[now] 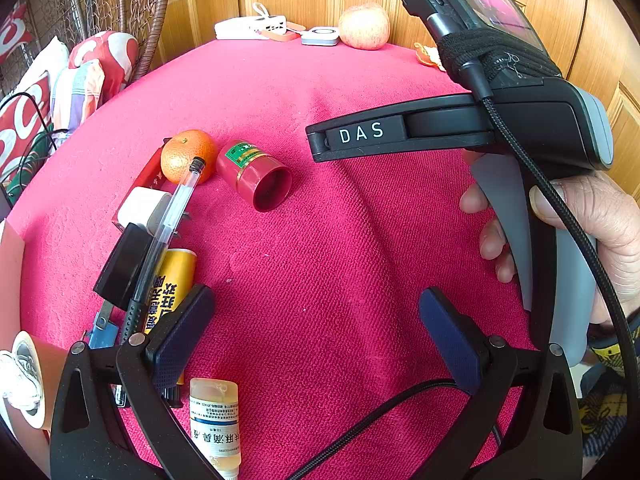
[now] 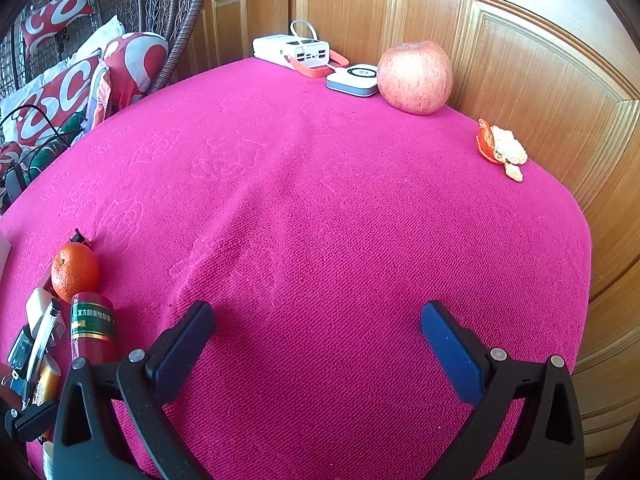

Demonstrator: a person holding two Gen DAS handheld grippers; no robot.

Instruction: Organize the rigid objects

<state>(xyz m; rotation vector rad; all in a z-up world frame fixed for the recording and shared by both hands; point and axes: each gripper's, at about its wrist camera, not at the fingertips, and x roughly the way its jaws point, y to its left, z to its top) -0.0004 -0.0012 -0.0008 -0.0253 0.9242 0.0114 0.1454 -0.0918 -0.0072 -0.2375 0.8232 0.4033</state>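
Observation:
On the pink tablecloth (image 1: 320, 240) a cluster of small objects lies at the left: a tangerine (image 1: 188, 156), a red jar on its side (image 1: 254, 174), a clear pen (image 1: 168, 232), a white and black adapter (image 1: 138, 220), a yellow tube (image 1: 172, 284) and a small medicine bottle (image 1: 214, 420). My left gripper (image 1: 316, 336) is open and empty, just right of the cluster. My right gripper (image 2: 316, 340) is open and empty over bare cloth; its body (image 1: 480, 120) shows in the left wrist view. The tangerine (image 2: 74, 270) and jar (image 2: 92, 328) show at its left.
An apple (image 2: 414, 78), a white power bank (image 2: 292, 50), a small white device (image 2: 354, 78) and tangerine peel (image 2: 502, 150) lie along the far and right edges by wooden cabinet doors (image 2: 520, 60). A wicker chair with cushions (image 2: 80, 76) stands at the left. A tape roll (image 1: 24, 380) is near left.

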